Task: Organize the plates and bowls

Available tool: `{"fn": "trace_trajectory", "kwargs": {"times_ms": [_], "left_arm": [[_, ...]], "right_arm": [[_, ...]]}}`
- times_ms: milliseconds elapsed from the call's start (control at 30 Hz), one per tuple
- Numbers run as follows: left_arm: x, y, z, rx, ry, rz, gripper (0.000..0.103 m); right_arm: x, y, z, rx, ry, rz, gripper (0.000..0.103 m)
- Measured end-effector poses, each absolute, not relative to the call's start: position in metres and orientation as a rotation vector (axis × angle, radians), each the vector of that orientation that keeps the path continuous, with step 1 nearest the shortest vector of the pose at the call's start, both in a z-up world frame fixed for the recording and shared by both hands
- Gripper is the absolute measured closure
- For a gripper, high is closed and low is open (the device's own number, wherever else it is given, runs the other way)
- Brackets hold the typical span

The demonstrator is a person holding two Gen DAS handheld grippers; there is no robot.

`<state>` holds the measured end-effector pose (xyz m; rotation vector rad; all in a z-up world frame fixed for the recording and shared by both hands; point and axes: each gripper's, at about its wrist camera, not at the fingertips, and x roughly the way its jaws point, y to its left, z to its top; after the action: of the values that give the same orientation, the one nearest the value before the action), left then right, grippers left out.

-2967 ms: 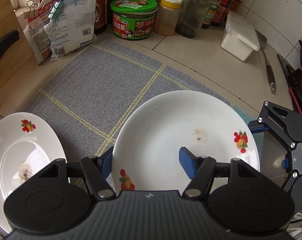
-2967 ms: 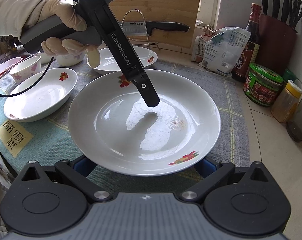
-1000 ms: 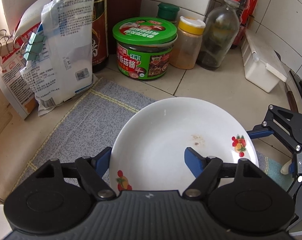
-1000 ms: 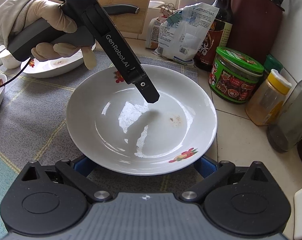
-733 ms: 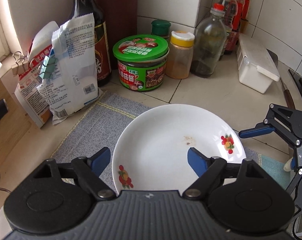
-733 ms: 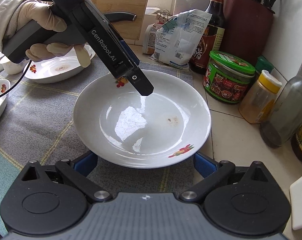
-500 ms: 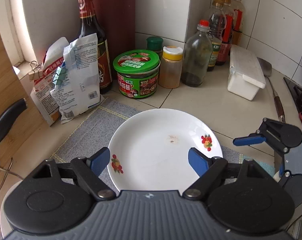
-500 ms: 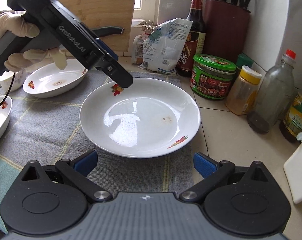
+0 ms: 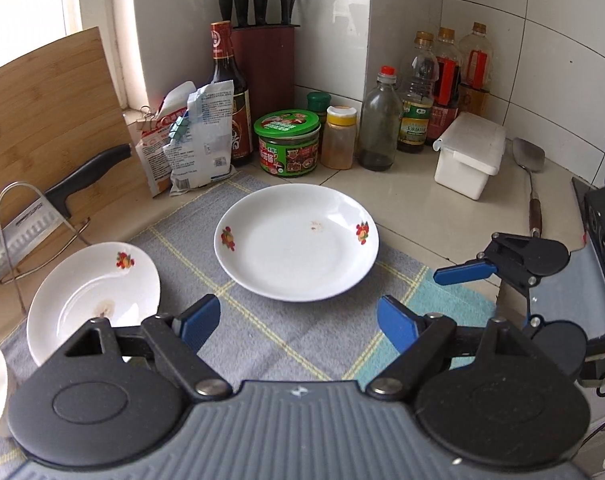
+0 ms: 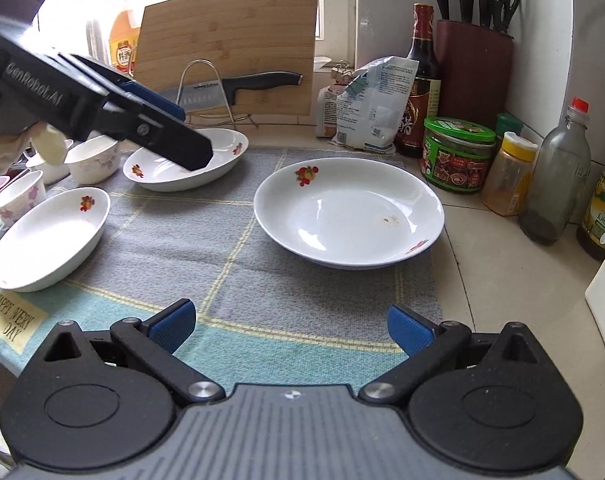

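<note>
Both grippers have let go of the round glazed plate (image 10: pixel 348 212), which lies on the woven mat (image 10: pixel 206 256). Left of the plate, the left gripper (image 10: pixel 190 152) stands spread and empty over two white dishes; nearest it, the right gripper (image 10: pixel 288 328) gapes empty.

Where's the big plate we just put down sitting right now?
The big plate sits on the grey mat's far corner in both wrist views, just in front of the green-lidded jar, clear of both hand-held grippers.

"GenRobot.AI" — left hand-held gripper (image 10: pixel 198 158); "HAPPY VERY DAY" — mat (image 10: pixel 262 300)
</note>
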<state>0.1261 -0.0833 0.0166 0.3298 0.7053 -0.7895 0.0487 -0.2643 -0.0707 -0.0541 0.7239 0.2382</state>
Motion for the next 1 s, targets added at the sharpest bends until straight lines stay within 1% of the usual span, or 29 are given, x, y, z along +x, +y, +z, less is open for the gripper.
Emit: {"fn": "trace_trajectory", "kwargs": {"times_ms": [133,267,500,800,1000], "left_arm": [[0.088,-0.06,0.007,0.297,0.705,-0.709,0.017],[0.058,-0.028,-0.006,0.216,0.742,-0.611,0.017],[0.021,0.028,-0.028,0.156,0.779,-0.406,0.017],[0.01,0.089,-0.055,0.126,0.84,-0.239,0.017],[0.017,0.103,-0.07,0.129,0.86,-0.228,0.017]], "right_arm": [[0.034,-0.252,-0.068,-0.056,0.73,0.319,0.0],[0.022,-0.231,-0.066,-0.08,0.729,0.389,0.0],[0.02,-0.202,-0.064,-0.056,0.731,0.524,0.0],[0.057,-0.163,-0.072,0.031,0.794,0.642,0.0],[0.076,-0.135,-0.08,0.023,0.848,0.71,0.0]]}}
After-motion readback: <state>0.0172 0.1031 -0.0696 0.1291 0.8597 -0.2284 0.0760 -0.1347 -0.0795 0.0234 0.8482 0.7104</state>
